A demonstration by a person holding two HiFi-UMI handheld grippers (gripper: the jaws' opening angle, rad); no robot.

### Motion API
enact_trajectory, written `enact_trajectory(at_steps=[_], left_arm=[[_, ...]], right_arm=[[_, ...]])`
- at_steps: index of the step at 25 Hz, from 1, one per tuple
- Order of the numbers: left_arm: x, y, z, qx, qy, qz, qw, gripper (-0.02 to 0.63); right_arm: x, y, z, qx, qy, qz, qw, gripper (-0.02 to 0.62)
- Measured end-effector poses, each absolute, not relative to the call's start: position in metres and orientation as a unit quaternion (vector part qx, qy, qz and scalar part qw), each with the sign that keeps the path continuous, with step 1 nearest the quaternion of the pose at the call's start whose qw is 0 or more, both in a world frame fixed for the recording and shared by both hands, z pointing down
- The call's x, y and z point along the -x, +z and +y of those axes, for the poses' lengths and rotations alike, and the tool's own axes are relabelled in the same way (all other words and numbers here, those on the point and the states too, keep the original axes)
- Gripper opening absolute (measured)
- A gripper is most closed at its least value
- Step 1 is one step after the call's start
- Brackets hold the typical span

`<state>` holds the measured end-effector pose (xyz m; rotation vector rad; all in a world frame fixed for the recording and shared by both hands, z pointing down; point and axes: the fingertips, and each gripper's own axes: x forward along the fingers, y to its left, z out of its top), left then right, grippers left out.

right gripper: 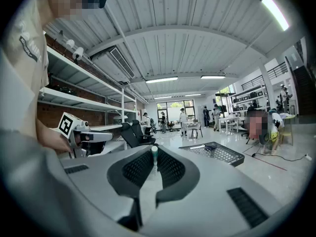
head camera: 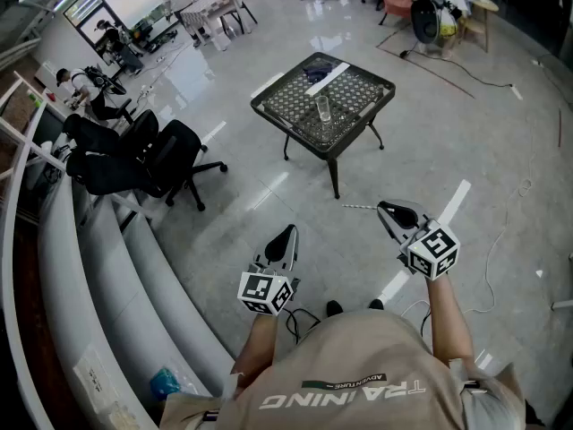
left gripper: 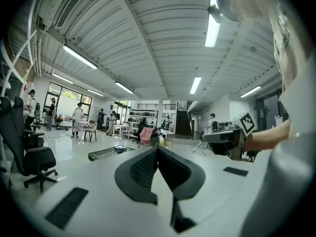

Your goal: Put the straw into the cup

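Note:
A clear cup stands upright on a black mesh table a few steps ahead of me. My right gripper is held at waist height, shut on a thin straw that sticks out leftward from its tips. In the right gripper view the straw shows end-on between the pads, with the table off to the right. My left gripper is shut with nothing in it, level beside the right one. Its closed tips point toward the distant table.
Black office chairs stand left of the table. A curved grey ledge runs along my left side. White tape lines and cables lie on the shiny floor. People work at desks far back.

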<state>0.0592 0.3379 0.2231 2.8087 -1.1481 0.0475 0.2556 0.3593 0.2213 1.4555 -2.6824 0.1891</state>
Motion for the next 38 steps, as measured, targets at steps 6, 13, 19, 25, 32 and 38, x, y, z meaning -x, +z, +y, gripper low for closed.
enact_trajectory(at_steps=[6,13,19,25,32,38], left_arm=[[-0.056,0.217,0.327,-0.925,0.011,-0.377,0.044,0.017],[-0.05,0.219,0.323,-0.925,0.013,-0.378,0.045,0.017],[-0.04,0.221,0.32,-0.923,0.015,-0.381,0.048,0.017],[-0.028,0.222,0.307,-0.928,0.018,-0.368,0.053,0.017],[-0.011,0.228,0.286,-0.935,0.02,-0.349,0.055,0.017],[-0.005,0.246,0.266,-0.933,0.017,-0.349,0.088,0.017]], right_arm=[[-0.252,0.217,0.354,-0.479,0.052,-0.875,0.05,0.035],[-0.246,0.214,0.35,-0.485,0.035,-0.871,0.07,0.035],[-0.233,0.211,0.35,-0.478,0.029,-0.875,0.071,0.035],[-0.215,0.21,0.339,-0.479,0.031,-0.874,0.07,0.035],[-0.195,0.224,0.326,-0.489,0.04,-0.869,0.073,0.035],[-0.191,0.235,0.318,-0.495,0.056,-0.862,0.088,0.035]])
